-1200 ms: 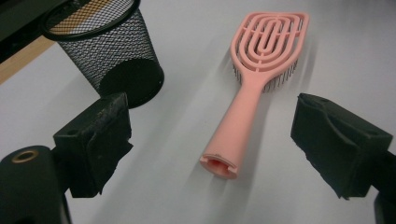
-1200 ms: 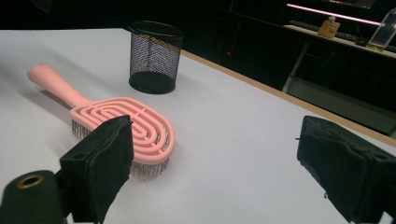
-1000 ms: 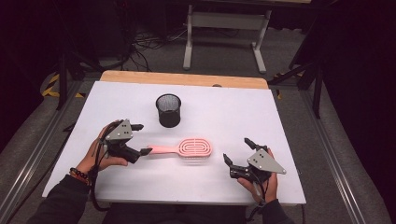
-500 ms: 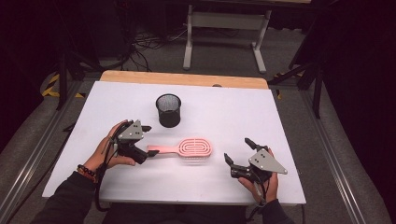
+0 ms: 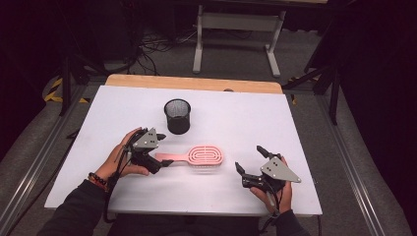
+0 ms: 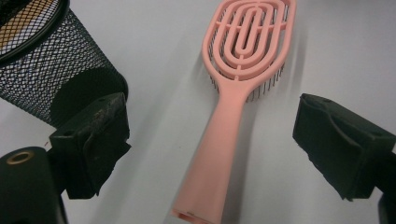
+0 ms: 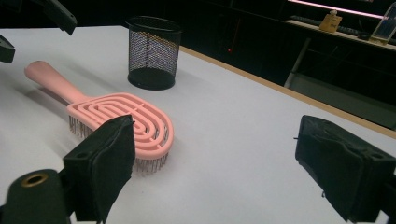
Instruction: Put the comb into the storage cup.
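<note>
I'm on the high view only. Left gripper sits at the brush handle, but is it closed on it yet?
Observer: No. In the left gripper view the left gripper is open, with the pink hairbrush handle lying between its jaws, touching neither.
Operator: Which way do the bristles face?
Observer: Down; the right gripper view shows them resting on the table.
Operator: And the right gripper?
Observer: The right gripper is open, holding nothing, jaws toward the brush head.
Operator: Anything in the cup?
Observer: The mesh cup looks empty through its mesh.

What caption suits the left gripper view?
Open left tool straddling a pink hairbrush handle, mesh cup alongside.
</note>
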A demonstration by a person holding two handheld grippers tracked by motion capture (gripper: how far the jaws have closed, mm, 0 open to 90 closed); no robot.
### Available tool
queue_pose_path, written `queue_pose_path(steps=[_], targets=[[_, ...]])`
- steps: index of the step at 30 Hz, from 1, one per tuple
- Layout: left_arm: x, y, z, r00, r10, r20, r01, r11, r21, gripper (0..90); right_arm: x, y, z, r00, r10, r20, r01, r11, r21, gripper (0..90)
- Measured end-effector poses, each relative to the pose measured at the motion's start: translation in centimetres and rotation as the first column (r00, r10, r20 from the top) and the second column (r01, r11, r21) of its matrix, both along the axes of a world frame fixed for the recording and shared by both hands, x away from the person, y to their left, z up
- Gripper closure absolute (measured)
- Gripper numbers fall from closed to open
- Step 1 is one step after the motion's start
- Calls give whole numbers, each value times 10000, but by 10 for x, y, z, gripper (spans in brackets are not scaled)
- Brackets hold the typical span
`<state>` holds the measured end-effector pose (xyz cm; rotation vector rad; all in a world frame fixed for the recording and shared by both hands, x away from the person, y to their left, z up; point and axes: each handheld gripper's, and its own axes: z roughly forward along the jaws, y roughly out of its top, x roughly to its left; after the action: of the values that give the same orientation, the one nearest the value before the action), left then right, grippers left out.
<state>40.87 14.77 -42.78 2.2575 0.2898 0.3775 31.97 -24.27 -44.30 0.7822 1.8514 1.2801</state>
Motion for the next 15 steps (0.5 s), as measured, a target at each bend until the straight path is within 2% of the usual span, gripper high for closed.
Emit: queue_pose_path(steps=[4,6,9,12,15], targets=[[0,-3,-2,10000,-15,31,15,9999,127,120,0,1,-1,10000,34,-18,-34,10000,-59,128],[1,-3,-3,9999,-155,-60,156,9997,181,158,0,1,-1,10000,67,-26,-68,10000,-53,129],[0,-1,-4,9998,-183,-70,184,9998,102,322,0,1,-1,9999,97,-26,-97,9999,-56,128],[0,5,-4,9995,-252,-198,246,9992,-326,485,0,1,-1,9999,120,-17,-120,9999,-46,128],[-1,9,-4,10000,-88,-42,86,9989,-471,653,0,1,-1,10000,86,-2,-86,9999,-62,129]])
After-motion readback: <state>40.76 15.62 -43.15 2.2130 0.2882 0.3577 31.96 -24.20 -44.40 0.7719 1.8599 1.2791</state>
